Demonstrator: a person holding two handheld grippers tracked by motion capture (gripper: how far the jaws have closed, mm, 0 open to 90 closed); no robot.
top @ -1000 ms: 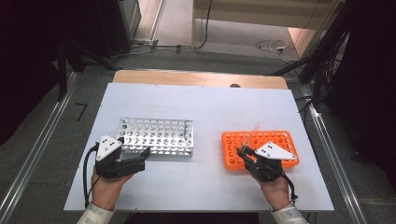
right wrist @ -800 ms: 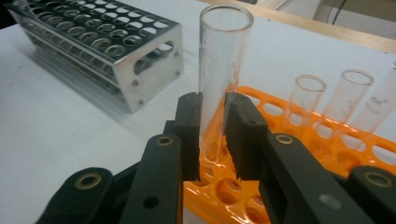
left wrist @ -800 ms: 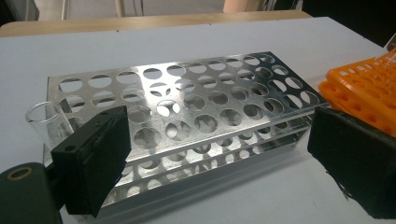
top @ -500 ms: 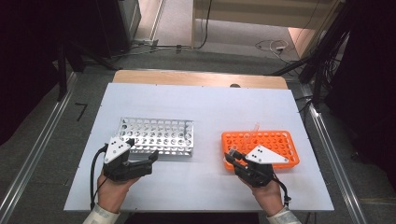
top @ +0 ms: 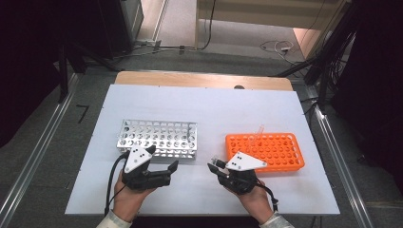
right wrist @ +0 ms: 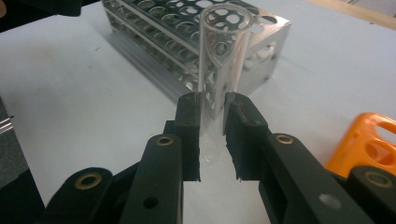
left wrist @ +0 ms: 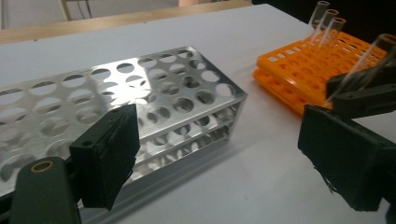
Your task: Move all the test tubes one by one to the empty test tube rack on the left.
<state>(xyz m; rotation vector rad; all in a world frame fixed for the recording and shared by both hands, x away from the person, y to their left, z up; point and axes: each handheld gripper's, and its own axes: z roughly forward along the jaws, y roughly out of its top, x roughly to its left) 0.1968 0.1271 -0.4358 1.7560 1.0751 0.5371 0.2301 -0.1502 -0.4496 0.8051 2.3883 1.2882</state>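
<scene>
My right gripper (right wrist: 212,135) is clamped on a clear glass test tube (right wrist: 219,60); the pads pinch its lower part and the open mouth rises straight up out of the jaws. In the high view this gripper (top: 215,167) sits just in front of the near left corner of the orange rack (top: 280,151), off the rack and over the bare white table (top: 214,111).

My left gripper (left wrist: 219,154) holds nothing. Its jaws stand wide, and they have just been closing a little, with only table between them. From above, it (top: 166,168) hovers just in front of the near right corner of the metal rack (top: 159,137), pointing across toward my right hand.

Looking along the left jaws, the metal rack (left wrist: 140,102) lies just beyond the left pad, its round holes empty. Past the right pad I see my other gripper with the held tube (left wrist: 359,65) leaning up from it. Farther off, the orange rack (left wrist: 299,65) carries three more tubes (left wrist: 327,23) standing tilted at its far end.

Beyond the right jaws, the metal rack (right wrist: 187,28) stands directly behind the tube, and a corner of the orange rack (right wrist: 369,144) shows at the right.
</scene>
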